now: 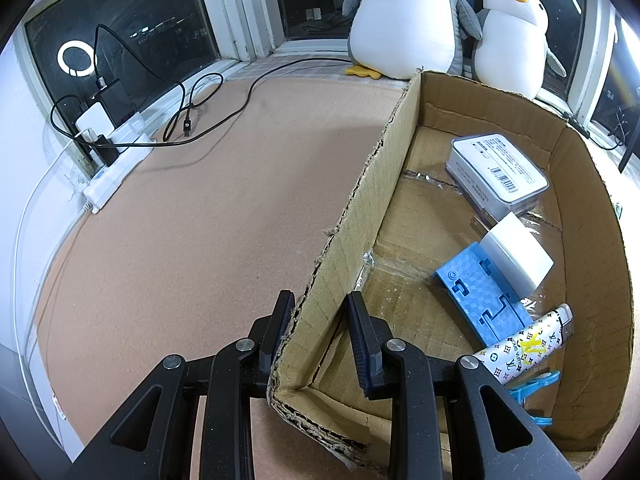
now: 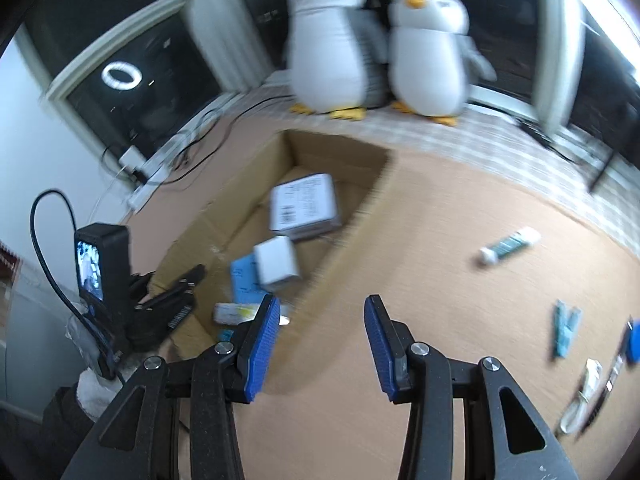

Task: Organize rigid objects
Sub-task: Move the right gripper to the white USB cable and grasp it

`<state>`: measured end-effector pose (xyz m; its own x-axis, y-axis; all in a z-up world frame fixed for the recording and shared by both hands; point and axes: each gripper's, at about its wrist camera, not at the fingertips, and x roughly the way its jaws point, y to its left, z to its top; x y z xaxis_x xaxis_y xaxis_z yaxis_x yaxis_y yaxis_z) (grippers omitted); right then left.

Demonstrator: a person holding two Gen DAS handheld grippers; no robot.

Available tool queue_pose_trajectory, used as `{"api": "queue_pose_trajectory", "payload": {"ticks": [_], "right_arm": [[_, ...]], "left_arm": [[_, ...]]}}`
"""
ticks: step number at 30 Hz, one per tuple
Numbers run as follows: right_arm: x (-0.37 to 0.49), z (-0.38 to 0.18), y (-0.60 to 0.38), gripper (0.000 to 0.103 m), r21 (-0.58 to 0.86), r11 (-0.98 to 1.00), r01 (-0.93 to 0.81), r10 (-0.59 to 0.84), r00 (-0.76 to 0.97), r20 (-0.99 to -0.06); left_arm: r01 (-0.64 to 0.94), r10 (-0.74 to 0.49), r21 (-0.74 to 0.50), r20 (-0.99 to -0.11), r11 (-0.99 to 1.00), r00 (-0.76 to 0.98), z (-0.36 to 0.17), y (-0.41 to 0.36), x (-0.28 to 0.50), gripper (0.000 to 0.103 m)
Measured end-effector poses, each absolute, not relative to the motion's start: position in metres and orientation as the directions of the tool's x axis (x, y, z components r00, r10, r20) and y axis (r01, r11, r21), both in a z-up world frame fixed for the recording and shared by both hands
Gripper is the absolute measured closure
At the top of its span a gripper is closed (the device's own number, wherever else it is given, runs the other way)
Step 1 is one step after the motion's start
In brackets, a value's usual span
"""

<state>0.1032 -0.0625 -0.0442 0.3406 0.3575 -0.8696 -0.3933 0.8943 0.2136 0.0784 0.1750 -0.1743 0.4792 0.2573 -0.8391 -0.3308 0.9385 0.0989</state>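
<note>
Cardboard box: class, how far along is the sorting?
Done: the cardboard box holds a tin, charger, blue stand and lighter. In hand: nothing; the right hand-held gripper is open. Left: tube, peg and small items on the table.

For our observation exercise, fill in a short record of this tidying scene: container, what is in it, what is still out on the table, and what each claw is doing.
container: cardboard box, open top
in box: white tin, white cube, blue phone stand, patterned lighter, blue clothespin
still on table: tube, blue clothespin, other small items too blurred to name
left claw: open, straddling the box wall near its corner
right claw: open, empty, over the table
</note>
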Motion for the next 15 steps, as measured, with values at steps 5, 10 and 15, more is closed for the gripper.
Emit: {"api": "queue_pose_trajectory", "payload": {"ticks": [5,10,15], "right_arm": [[0.098,-0.040,-0.130,0.063,0.211,0.950,-0.231,0.291,0.405,-0.867],[0.095,-0.048,-0.195,0.063,0.198,0.978,-0.069,0.209,0.413,-0.886],[0.093,-0.064,-0.249,0.063,0.205,0.976,0.072,0.162,0.385,-0.908]], "left_arm": [[-0.330,0.258,0.100,-0.839,0.939,0.479,-0.174,0.175,0.079,0.075],[-0.328,0.258,0.102,-0.839,0.939,0.479,-0.174,0.175,0.079,0.075],[-0.329,0.258,0.102,-0.839,0.939,0.479,-0.174,0.175,0.079,0.075]]}}
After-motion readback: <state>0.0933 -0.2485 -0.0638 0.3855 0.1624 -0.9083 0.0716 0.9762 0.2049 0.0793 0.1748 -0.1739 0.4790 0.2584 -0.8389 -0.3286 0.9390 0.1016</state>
